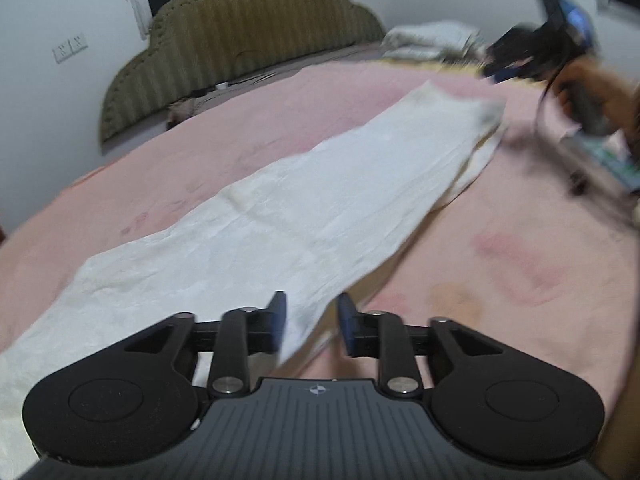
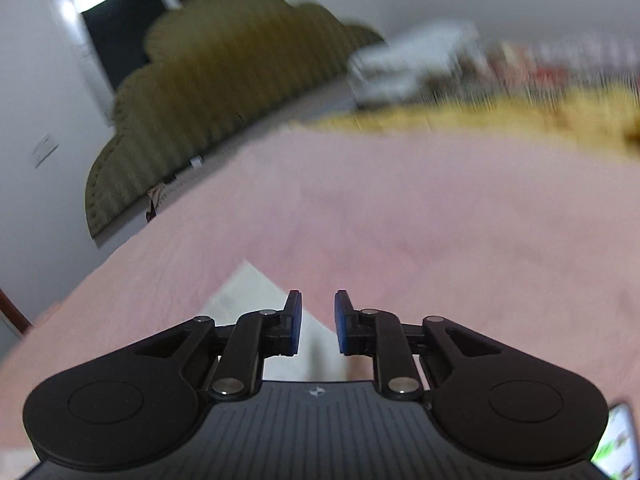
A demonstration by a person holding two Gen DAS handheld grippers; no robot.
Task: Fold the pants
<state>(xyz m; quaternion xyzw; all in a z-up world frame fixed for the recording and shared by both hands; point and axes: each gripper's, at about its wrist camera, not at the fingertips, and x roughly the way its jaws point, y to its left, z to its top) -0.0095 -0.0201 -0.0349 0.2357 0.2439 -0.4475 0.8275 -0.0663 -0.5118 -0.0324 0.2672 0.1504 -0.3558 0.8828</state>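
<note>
Left gripper [image 1: 311, 320]: jaws apart, nothing clamped, pants edge beneath. Right gripper [image 2: 317, 322]: narrow gap, empty. White pants [image 1: 280, 216]: one long strip, lower left to upper right, on pink bed [image 1: 520, 264]. Judged halved lengthwise; crosswise folds remain.

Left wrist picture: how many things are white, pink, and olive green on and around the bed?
White: 2, long white cloth pants and white bedding pile
Pink: 1, pink bed sheet
Olive green: 1, scalloped olive padded headboard
Total: 4
</note>
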